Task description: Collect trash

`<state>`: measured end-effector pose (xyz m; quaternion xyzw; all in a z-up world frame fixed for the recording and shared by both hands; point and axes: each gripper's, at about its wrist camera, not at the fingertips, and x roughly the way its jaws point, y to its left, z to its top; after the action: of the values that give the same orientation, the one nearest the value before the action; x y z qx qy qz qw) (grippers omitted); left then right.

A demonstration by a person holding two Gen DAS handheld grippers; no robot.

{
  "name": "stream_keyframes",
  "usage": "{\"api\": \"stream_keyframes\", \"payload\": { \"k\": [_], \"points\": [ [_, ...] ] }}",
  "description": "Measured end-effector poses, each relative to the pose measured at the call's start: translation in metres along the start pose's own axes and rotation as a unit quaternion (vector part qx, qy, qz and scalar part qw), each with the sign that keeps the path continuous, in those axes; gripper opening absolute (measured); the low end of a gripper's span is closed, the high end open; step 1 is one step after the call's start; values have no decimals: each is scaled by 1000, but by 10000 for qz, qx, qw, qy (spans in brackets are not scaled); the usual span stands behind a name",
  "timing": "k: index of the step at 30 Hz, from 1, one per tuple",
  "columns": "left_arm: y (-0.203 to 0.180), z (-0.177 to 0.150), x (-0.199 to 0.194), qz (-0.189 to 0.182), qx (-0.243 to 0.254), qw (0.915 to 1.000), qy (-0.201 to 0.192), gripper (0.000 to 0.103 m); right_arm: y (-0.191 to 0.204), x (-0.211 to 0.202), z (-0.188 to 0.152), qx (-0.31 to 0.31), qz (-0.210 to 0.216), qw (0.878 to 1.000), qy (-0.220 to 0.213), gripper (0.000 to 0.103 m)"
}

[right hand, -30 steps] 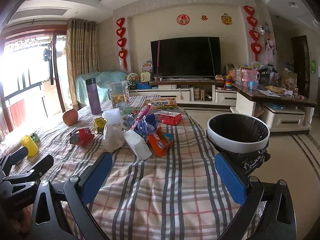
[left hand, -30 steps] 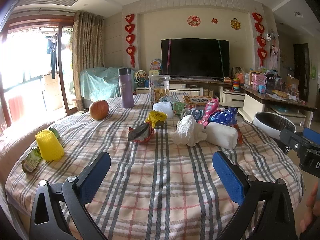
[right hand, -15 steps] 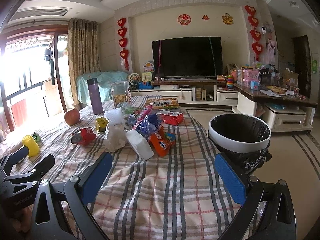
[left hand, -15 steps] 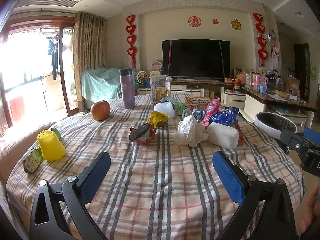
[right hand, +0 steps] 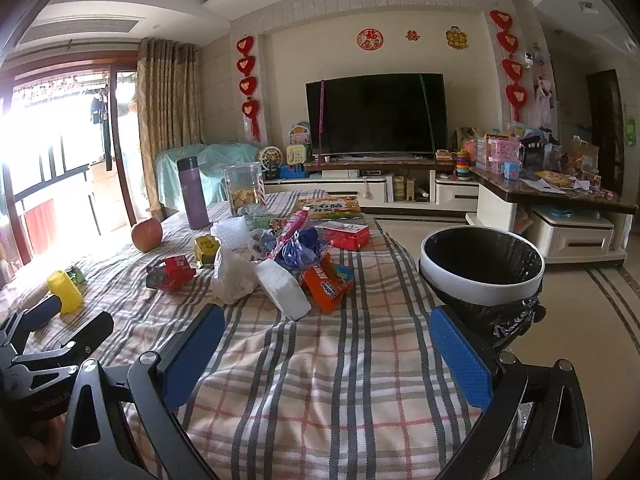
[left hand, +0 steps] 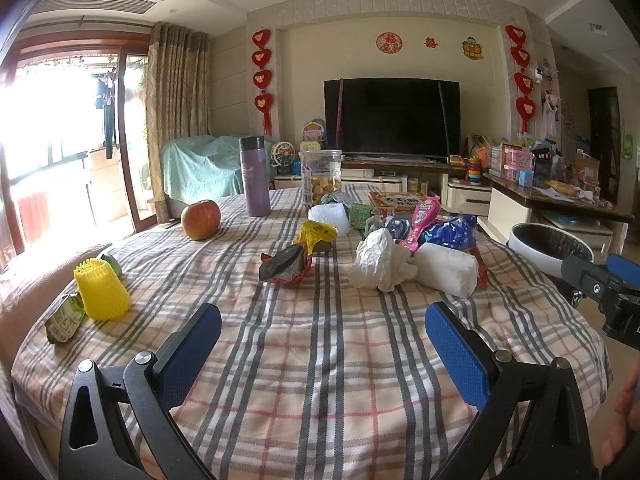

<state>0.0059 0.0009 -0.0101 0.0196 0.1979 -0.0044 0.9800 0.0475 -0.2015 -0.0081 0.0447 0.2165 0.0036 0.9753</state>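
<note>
Both my left gripper (left hand: 323, 326) and right gripper (right hand: 326, 330) hang spread and empty over the plaid tablecloth (left hand: 320, 360). Ahead lie one crumpled tissue (left hand: 380, 266), one red wrapper (left hand: 286, 268), one yellow wrapper (left hand: 316, 236) and one yellow foam sleeve (left hand: 102, 290). The single bin (right hand: 482, 270) stands just off the table's right edge.

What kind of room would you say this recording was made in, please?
Most likely a family living room: a large television on a low cabinet, a covered sofa by the curtained balcony door, and a table under a plaid cloth strewn with snack wrappers.
</note>
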Motion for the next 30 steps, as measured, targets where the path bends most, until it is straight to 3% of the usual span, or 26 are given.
{"api": "stream_keyframes", "payload": {
  "k": [11, 24, 27, 30],
  "points": [
    [9, 0, 13, -24, -120, 9996, 269, 103, -2, 10, 2, 25, 153, 9997, 196, 103],
    [24, 17, 83, 16, 47, 9950, 993, 102, -4, 56, 5, 107, 610, 9949, 790, 102],
    [33, 23, 100, 48, 72, 9941, 1079, 102, 1, 70, 5, 92, 712, 9930, 936, 98],
    [41, 32, 117, 38, 74, 9931, 1174, 101, 9, 86, 8, 25, 803, 9907, 1100, 87]
  ]
}}
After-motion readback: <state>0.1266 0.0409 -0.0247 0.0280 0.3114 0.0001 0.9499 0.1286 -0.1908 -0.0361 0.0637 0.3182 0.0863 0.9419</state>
